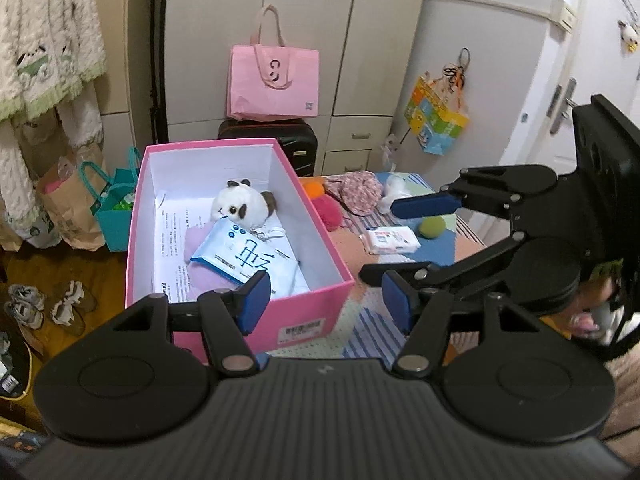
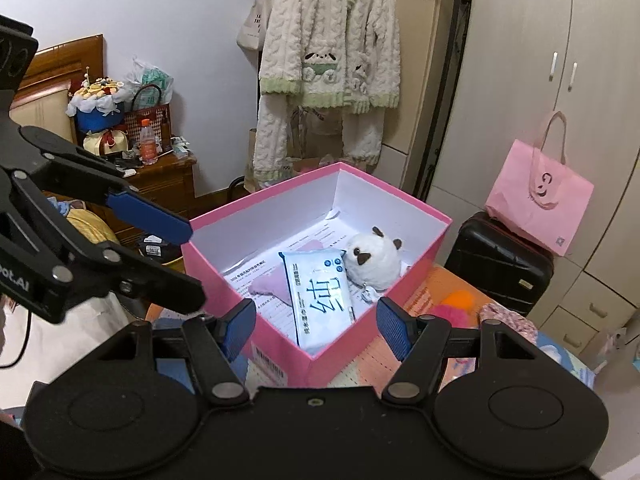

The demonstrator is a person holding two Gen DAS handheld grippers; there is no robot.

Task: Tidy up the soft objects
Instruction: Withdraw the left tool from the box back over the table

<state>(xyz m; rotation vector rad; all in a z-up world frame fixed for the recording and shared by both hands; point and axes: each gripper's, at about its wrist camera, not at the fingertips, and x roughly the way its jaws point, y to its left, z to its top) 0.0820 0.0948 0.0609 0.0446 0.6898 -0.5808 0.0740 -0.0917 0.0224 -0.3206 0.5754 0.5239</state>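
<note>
Hidden / cut off / unreadable

Pink box (image 1: 240, 312): near corner behind left gripper (image 1: 326, 304). Purple soft item (image 2: 272, 286) mostly under wipes pack (image 2: 320, 296). Printed sheet (image 1: 176, 236) text too small to read. Person's hand (image 1: 596, 300) blurred, mostly behind right gripper (image 1: 404, 240). Suitcase (image 2: 500, 268) partly hidden by pink bag (image 2: 540, 200).

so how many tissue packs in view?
2. One big tissue pack lies in the pink box against the plush toy; a small pack sits on the bed. Others may be hidden.
</note>
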